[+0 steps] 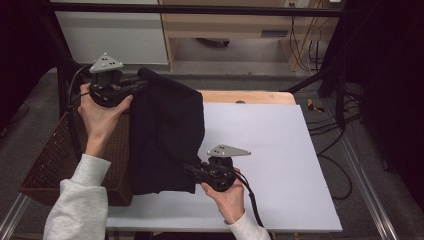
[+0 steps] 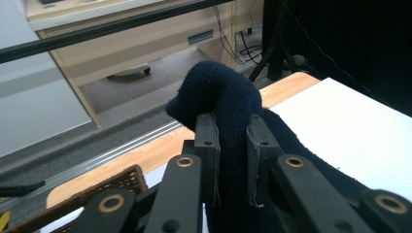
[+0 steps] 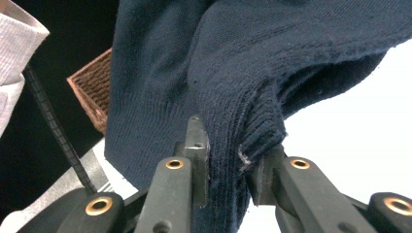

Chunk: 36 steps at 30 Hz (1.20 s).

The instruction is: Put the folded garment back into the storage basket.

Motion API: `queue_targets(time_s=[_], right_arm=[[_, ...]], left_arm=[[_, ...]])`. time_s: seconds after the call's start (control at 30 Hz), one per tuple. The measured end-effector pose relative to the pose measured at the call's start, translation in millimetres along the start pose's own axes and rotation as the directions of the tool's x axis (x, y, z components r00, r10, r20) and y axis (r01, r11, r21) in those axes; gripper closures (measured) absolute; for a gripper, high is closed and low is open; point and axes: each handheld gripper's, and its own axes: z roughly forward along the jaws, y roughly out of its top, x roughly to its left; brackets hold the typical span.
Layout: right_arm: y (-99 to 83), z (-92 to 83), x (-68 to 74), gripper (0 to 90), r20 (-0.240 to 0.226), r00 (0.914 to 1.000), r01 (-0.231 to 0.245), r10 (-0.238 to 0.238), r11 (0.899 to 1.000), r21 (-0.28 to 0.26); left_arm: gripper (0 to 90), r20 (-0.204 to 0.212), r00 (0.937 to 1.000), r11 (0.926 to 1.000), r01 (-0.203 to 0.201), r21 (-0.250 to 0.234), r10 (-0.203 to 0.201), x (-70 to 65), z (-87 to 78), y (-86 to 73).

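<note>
no readable text anywhere. no labels, brands or numbers legible on any surface. nothing to transcribe.

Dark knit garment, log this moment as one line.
item: dark knit garment | left claw: shut on garment | right claw: shut on garment | garment hangs between claws above white board | wicker basket at left

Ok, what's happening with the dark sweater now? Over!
Left hand-held gripper and right hand-held gripper clamped on the dark sweater. Sweater lifted above white board. Nothing blocking.

a wooden surface [image 1: 250, 96] at the frame's centre carries a white board [image 1: 280, 150]; a dark garment [image 1: 165, 140] drapes over the board's left part.
</note>
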Motion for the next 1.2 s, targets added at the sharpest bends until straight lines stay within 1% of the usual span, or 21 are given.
queue_targets(time_s=[0.17,0.23,0.4,0.47,0.6,0.83,1.07,1.1,1.13,1.2], right_arm=[[6.1,5.9,8.5,74.4,-0.017,0.9998,0.011,-0.011,1.0,-0.009],[9.1,8.6,12.1,74.4,-0.021,0.9996,0.016,-0.016,1.0,-0.012],[14.5,16.7,19.7,74.4,-0.03,0.9992,0.025,-0.026,1.0,-0.019],[16.4,19.0,21.8,74.4,-0.033,0.999,0.03,-0.03,0.999,-0.021],[21.2,21.9,25.1,74.4,-0.038,0.9987,0.033,-0.034,0.999,-0.031],[27.6,34.4,33.2,74.4,-0.055,0.9977,0.037,-0.039,0.999,-0.035],[35.7,48.5,40.1,74.4,-0.055,0.997,0.052,-0.054,0.998,-0.035],[36.8,50.8,41.1,74.4,-0.053,0.9969,0.057,-0.059,0.998,-0.033],[37.8,53.1,42.3,74.4,-0.052,0.9968,0.058,-0.06,0.998,-0.033],[39.6,58.2,44.6,74.4,-0.052,0.9965,0.063,-0.065,0.997,-0.034]], left_arm=[[78.1,-0.01,0.9998,0.9998,0.015,-0.009,-0.015,10.5,-9.6,3.3],[78.1,-0.021,0.9998,1.0,0.008,-0.003,-0.008,14.1,-13.5,4.5],[78.1,-0.038,0.9992,1.0,0.009,-0.002,-0.009,22.5,-21.9,6.3],[78.1,-0.04,0.9991,0.9998,0.014,-0.012,-0.014,25.3,-25.5,7.3],[78.1,-0.048,0.9988,0.9998,0.01,-0.016,-0.011,29.9,-31.1,9.5],[78.2,-0.074,0.9972,1.0,0.0,-0.009,-0.001,37.3,-37.8,13.8],[78.2,-0.094,0.9956,1.0,-0.001,-0.003,0.0,49.9,-41.0,15.1],[78.2,-0.094,0.9956,1.0,-0.001,-0.003,0.0,49.9,-41.0,15.1],[78.2,-0.097,0.9952,0.9999,0.012,-0.008,-0.013,54.5,-41.8,14.3],[78.2,-0.102,0.9947,0.9998,0.016,-0.007,-0.017,59.3,-42.6,13.6]])
